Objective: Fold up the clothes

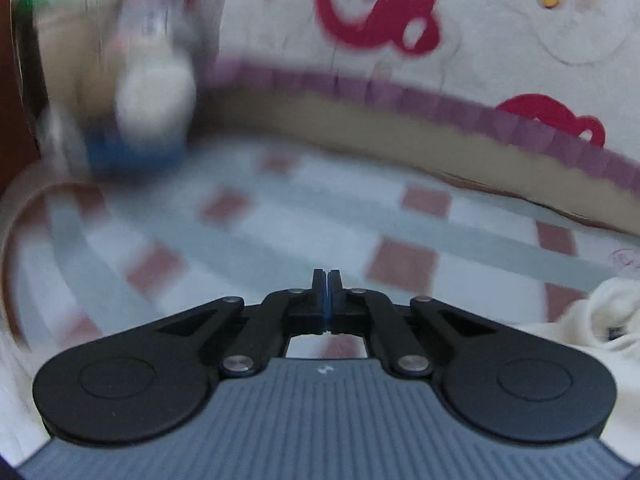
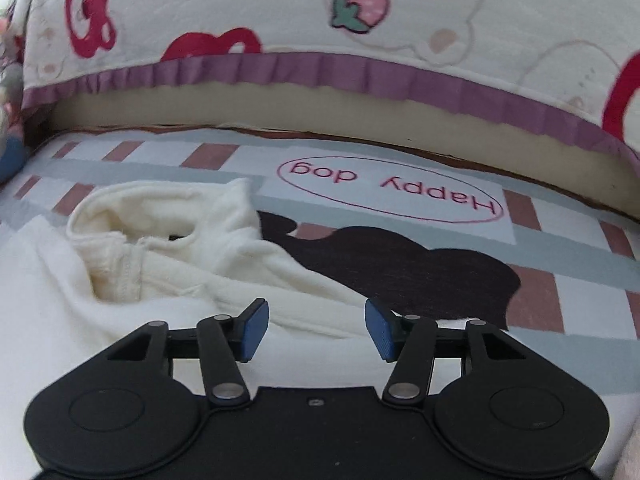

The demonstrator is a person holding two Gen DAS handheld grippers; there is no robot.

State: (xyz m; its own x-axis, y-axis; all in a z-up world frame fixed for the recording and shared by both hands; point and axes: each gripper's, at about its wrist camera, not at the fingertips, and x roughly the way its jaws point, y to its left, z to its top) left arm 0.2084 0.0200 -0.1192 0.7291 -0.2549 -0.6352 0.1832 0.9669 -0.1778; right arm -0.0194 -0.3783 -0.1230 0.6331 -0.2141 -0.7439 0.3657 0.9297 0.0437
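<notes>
A cream-white garment lies rumpled on the checked bedsheet, its collar bunched up and open toward the far side. My right gripper hovers just over the garment's near edge, open, with its blue pads apart and nothing between them. In the left wrist view a bit of the same cream garment shows at the right edge. My left gripper is shut, fingers pressed together over the bare sheet, with no cloth visible in them.
A quilt with red bears, strawberries and a purple frill rises along the far side over a tan foam edge. The sheet carries a "Happy dog" label and a dark dog silhouette. A blurred white-and-blue object is at far left.
</notes>
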